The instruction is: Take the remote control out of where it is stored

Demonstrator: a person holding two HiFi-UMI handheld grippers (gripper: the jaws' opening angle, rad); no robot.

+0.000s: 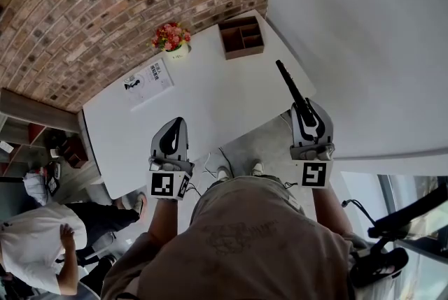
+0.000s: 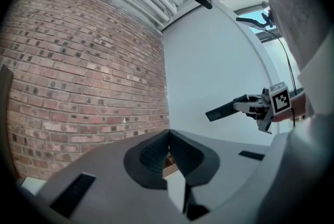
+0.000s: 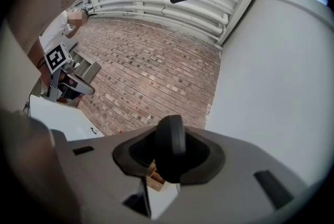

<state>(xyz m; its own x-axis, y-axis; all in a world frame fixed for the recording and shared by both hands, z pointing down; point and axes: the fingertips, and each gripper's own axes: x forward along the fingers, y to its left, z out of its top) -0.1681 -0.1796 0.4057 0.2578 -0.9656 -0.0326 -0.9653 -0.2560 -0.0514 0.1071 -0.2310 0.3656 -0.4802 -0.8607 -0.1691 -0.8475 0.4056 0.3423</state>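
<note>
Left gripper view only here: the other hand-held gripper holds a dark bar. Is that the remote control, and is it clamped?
Observer: Yes; the right gripper view shows the rounded end of the remote control pinched between the jaws of the right hand-held gripper.
Operator: Any storage place in sight?
Observer: The head view shows a divided wooden box at the far corner of the white table, with no remote in it.
Operator: Anything beside it?
Observer: A pot of flowers, to its left in that view.
</note>
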